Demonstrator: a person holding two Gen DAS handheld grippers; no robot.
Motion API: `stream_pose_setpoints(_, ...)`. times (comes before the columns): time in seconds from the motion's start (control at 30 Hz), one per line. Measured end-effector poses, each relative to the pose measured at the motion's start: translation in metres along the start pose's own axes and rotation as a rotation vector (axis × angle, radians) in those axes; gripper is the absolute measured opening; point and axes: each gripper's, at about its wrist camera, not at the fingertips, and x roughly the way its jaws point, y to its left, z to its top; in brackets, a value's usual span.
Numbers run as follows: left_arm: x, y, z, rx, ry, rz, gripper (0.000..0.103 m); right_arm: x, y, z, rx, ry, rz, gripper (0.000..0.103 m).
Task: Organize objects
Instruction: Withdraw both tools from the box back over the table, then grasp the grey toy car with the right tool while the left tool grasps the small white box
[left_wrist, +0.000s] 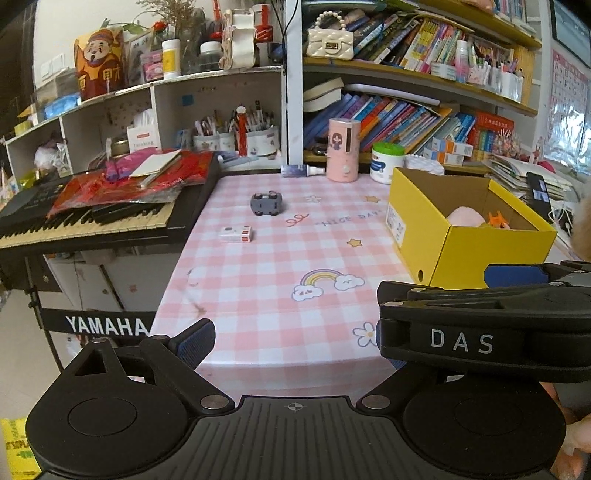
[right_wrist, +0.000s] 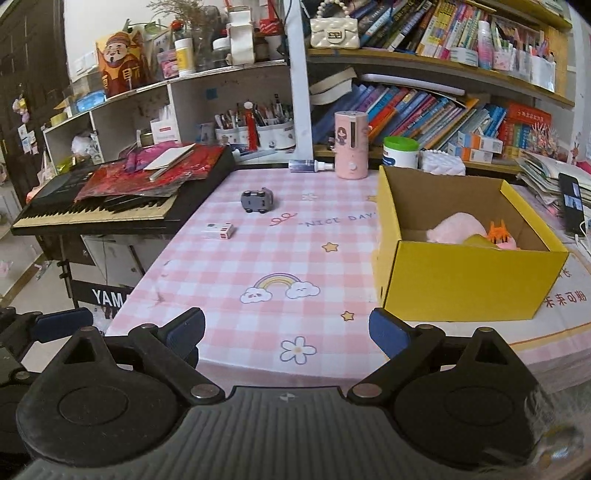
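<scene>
Both tools hang over the near edge of the tabletop (right_wrist: 229, 258), which carries a pink checked cloth. The right tool (right_wrist: 286, 332) has its jaws spread wide with nothing between them; the left tool (left_wrist: 291, 343) likewise stands apart and empty. A grey toy car (right_wrist: 257, 199) lies overturned toward the far side of the cloth, and a small white box (right_wrist: 218, 230) lies nearer, apart from it. The yellow box (right_wrist: 472, 280) stands at the right, holding a pink soft item (right_wrist: 456, 229) and an orange toy (right_wrist: 496, 230).
</scene>
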Motion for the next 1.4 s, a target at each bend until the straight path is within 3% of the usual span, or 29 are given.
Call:
stream_pose_setpoints(0.3, 0.017, 0.007, 0.004, -0.028, 0.008, -0.008, 0.096, 0.014, 0.001, 0.006, -0.008, 0.006, -0.003, 0.097)
stream_pose_setpoints(0.53, 0.053, 0.016, 0.02, -0.052, 0.04, 0.033, 0.096, 0.048, 0.0, 0.02, -0.025, 0.027, 0.026, 0.097)
stream_pose_setpoints(1.0, 0.137, 0.026, 0.064, -0.13, 0.106, 0.094, 0.096, 0.143, -0.015, 0.08, -0.063, 0.075, 0.116, 0.097)
stream_pose_setpoints(1.4, 0.194, 0.043, 0.099, -0.113, 0.119, 0.175, 0.095, 0.215, -0.033, 0.136, -0.03, 0.089, 0.159, 0.095)
